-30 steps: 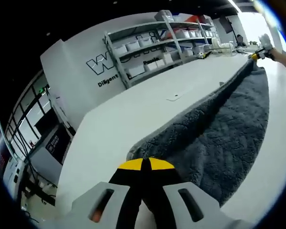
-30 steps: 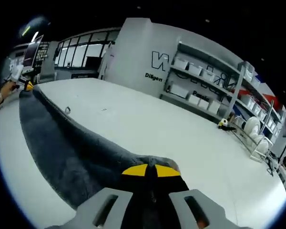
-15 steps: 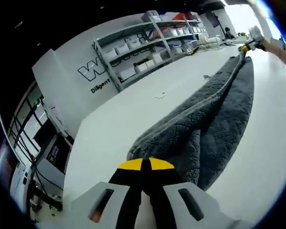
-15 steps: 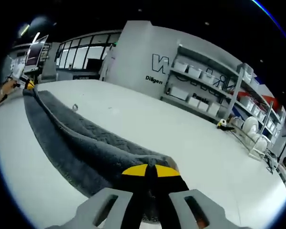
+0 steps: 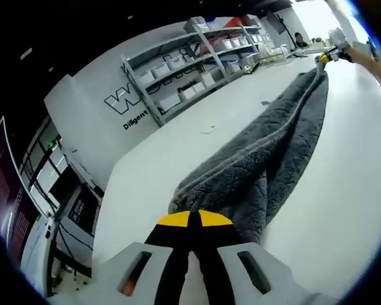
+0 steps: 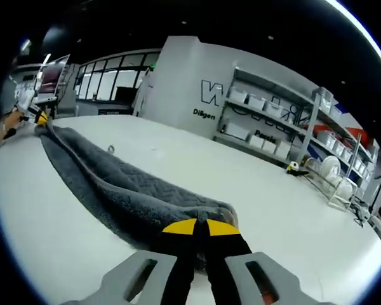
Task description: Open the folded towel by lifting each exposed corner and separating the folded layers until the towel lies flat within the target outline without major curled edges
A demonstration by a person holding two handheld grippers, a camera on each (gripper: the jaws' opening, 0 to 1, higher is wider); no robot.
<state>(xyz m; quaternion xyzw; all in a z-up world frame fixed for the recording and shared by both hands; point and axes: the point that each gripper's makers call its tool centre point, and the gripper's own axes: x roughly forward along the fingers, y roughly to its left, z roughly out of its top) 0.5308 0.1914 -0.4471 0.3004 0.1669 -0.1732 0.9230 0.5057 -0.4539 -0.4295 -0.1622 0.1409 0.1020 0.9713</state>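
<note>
Since a second ago, lifted off the white table [image 5: 146,171]: the grey towel [image 5: 267,159], then spread low and wide, now strung in a narrower, bunched band between the left gripper [image 5: 189,222] and the right gripper [image 6: 197,230]. Folded layers now drooping together at mid-span in the right gripper view, with more bare table beside them.

Left gripper [image 5: 189,219]: jaws closed together, clamped on a corner of the towel [image 5: 273,152]. Right gripper [image 6: 200,227]: jaws likewise closed, clamped on the opposite corner. Both are held well apart, each visible far off in the other's view.
</note>
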